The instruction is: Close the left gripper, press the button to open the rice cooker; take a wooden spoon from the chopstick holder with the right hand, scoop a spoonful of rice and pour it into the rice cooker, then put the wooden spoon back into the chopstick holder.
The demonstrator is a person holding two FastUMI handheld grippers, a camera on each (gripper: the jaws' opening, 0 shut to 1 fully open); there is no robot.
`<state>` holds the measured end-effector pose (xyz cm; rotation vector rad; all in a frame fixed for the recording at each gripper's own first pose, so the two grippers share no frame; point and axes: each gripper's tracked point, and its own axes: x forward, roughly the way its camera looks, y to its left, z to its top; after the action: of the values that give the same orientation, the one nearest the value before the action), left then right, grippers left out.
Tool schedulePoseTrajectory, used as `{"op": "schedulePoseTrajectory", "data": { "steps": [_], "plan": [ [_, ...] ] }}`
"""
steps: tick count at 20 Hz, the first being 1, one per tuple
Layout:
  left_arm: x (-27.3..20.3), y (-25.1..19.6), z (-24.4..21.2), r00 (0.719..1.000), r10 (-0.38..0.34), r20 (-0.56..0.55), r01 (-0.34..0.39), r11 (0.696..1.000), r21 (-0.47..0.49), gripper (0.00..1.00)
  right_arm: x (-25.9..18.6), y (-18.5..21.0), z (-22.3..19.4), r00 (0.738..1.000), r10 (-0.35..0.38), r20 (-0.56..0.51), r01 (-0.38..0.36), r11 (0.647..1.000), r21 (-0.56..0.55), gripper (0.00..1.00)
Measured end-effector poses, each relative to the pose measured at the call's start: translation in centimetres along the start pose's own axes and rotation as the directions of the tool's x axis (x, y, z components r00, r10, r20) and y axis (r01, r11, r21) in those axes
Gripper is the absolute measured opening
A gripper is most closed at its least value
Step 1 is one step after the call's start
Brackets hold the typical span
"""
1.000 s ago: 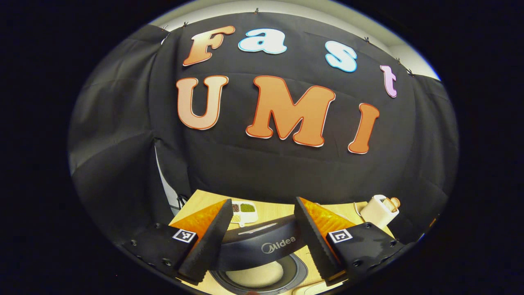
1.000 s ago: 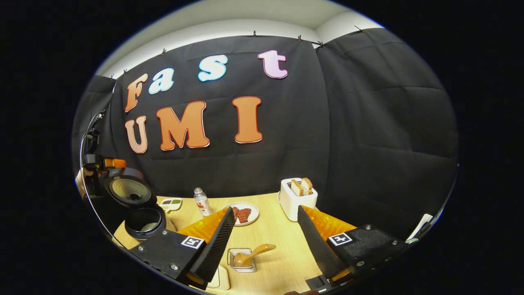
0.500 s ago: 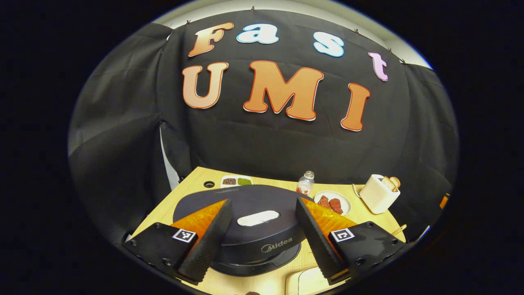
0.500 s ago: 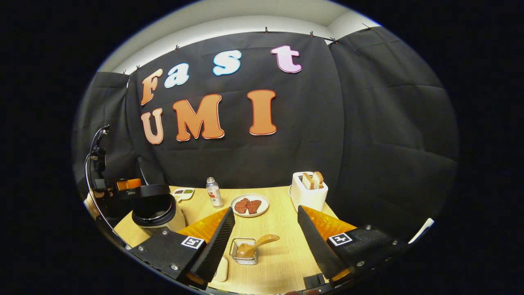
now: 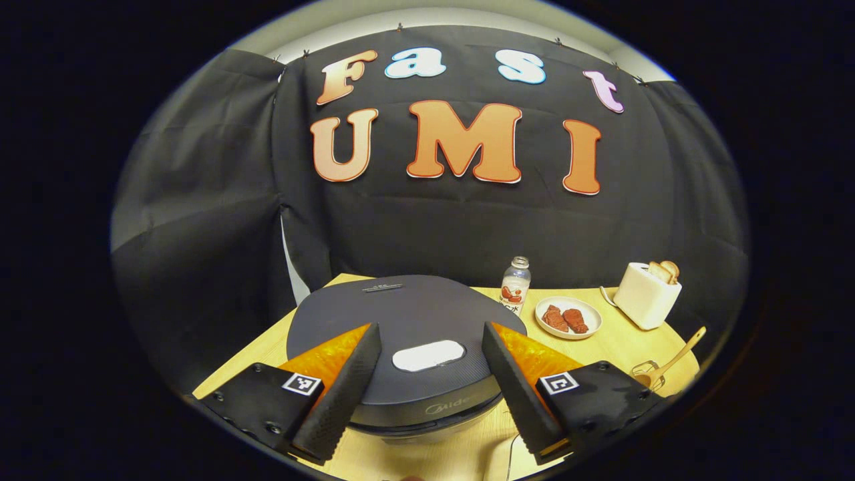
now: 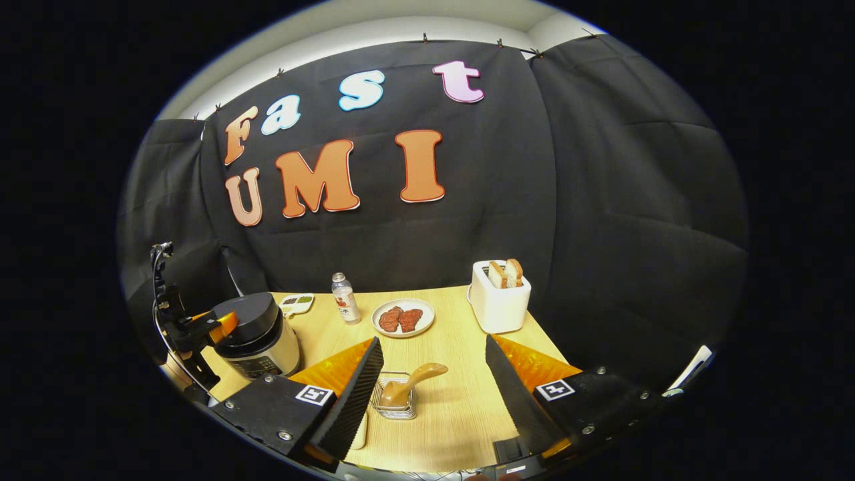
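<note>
Wooden spoon (image 6: 409,382): light, stiff, smooth; bowl down in holder (image 6: 394,403), near desk's front edge. Take its slanted handle. Both jaws released.

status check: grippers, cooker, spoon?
Left gripper open above the shut rice cooker. Right gripper open, empty. Wooden spoon in chopstick holder.

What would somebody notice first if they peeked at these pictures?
Probably the big dark rice cooker, lid shut, right in front of the open left tongs. Next, the white toaster with bread poking out, at the table's far right edge. Then the wooden spoon leaning in the wire chopstick holder, just ahead of the open right tongs.
</note>
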<state>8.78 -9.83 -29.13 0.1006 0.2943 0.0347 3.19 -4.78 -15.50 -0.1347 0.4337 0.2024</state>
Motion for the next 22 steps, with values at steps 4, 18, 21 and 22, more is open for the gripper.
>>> {"op": "schedulePoseTrajectory", "data": {
  "steps": [4, 18, 21, 22],
  "plan": [
    [0.1, -0.1, -1.6, 1.0, 0.001, 0.018, -0.002, 0.999, 0.038, 0.97, 0.0, 0.0, -0.2, 1.0, 0.0, 0.001, 0.0, 1.0, 0.011, 0.95],
    [-0.7, 0.7, -1.6, 0.996, -0.009, -0.091, 0.013, 0.999, 0.039, 1.0, -0.2, 0.0, 0.6, 1.0, -0.018, 0.019, 0.017, 1.0, 0.026, 0.95],
    [-2.3, 2.8, 2.3, 0.997, 0.031, -0.072, -0.025, 0.996, 0.086, 0.97, -0.1, 0.2, 1.6, 0.999, -0.021, 0.038, 0.02, 0.999, 0.029, 0.95],
    [-2.9, 3.2, 4.2, 0.998, 0.029, -0.056, -0.025, 0.997, 0.074, 1.0, 0.0, 0.2, 2.1, 0.999, -0.021, 0.046, 0.02, 0.999, 0.028, 0.95]
  ]
}}
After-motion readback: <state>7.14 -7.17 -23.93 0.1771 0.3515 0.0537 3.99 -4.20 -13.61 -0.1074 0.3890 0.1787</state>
